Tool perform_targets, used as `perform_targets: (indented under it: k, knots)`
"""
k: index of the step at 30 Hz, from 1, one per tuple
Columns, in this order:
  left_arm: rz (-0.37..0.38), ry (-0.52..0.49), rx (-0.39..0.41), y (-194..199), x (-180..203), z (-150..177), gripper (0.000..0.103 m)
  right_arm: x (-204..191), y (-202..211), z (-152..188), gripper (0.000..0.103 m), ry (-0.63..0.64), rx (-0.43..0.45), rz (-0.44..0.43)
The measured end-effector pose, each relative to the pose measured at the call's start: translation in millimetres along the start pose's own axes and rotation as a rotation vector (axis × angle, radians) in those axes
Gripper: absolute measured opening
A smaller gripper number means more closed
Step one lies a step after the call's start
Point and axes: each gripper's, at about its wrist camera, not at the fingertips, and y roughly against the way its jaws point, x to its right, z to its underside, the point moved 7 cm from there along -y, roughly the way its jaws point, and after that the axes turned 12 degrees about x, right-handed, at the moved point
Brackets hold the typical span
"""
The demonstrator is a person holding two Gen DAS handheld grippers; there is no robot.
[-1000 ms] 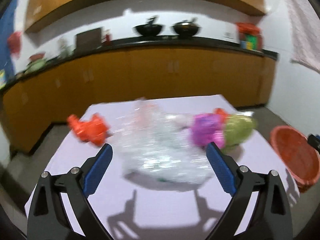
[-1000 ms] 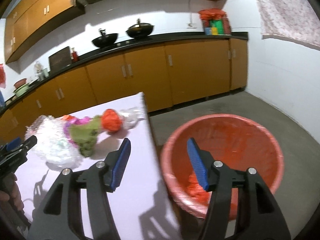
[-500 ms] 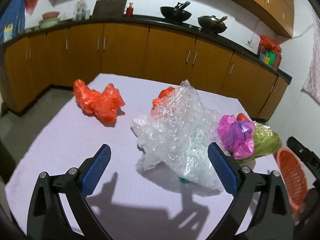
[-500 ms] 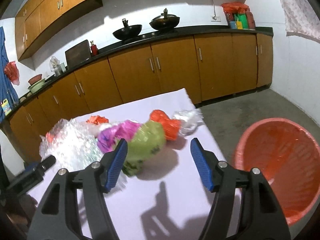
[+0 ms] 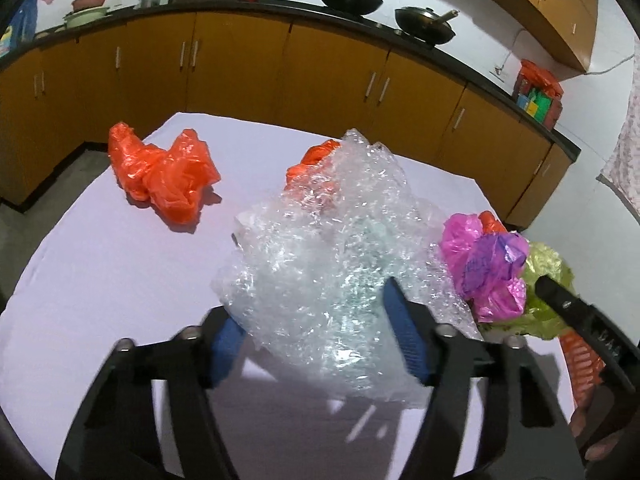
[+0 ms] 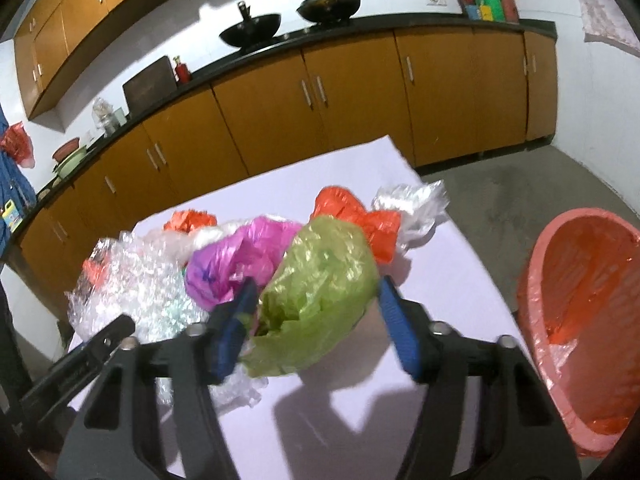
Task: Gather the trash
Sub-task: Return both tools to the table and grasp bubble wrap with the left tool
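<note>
While no writing was legible, the left gripper (image 5: 316, 336) straddled the bubble wrap (image 5: 332, 248), fingers spread; the right gripper (image 6: 314, 320) straddled the green bag (image 6: 320, 292), likewise spread.

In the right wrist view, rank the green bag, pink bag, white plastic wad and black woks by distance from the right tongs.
1. green bag, between the right tongs.
2. pink bag, just left.
3. white plastic wad, beyond, right.
4. black woks, far counter.
</note>
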Motion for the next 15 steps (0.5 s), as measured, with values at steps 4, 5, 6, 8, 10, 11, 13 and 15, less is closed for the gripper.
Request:
perform_targets:
  k: [4,5,6,8,10,11,13,15]
  knots:
    - [0.009,-0.011,0.003,1,2,0,0.029,-2,1,6,0.012,0.05,-0.011,0.007]
    - [0.012,-0.013,0.006,3,2,0,0.023,-3,3,7,0.011,0.054,-0.01,0.002]
    - [0.015,-0.013,0.008,4,2,-1,0.021,-3,5,7,0.009,0.057,-0.008,-0.001]
    - [0.022,-0.011,0.019,8,2,-3,0.015,-4,10,7,0.008,0.064,-0.001,-0.006]
    - [0.032,-0.008,0.033,14,1,-6,0.012,-4,18,6,0.007,0.066,0.009,-0.01]
    - [0.036,-0.008,0.04,18,1,-8,0.011,-4,22,5,0.007,0.067,0.016,-0.013]
    - [0.037,-0.011,0.052,24,0,-11,0.01,-3,30,3,0.007,0.069,0.029,-0.014]
    - [0.036,-0.004,0.061,29,-2,-13,0.01,-1,38,0,0.007,0.069,0.042,-0.014]
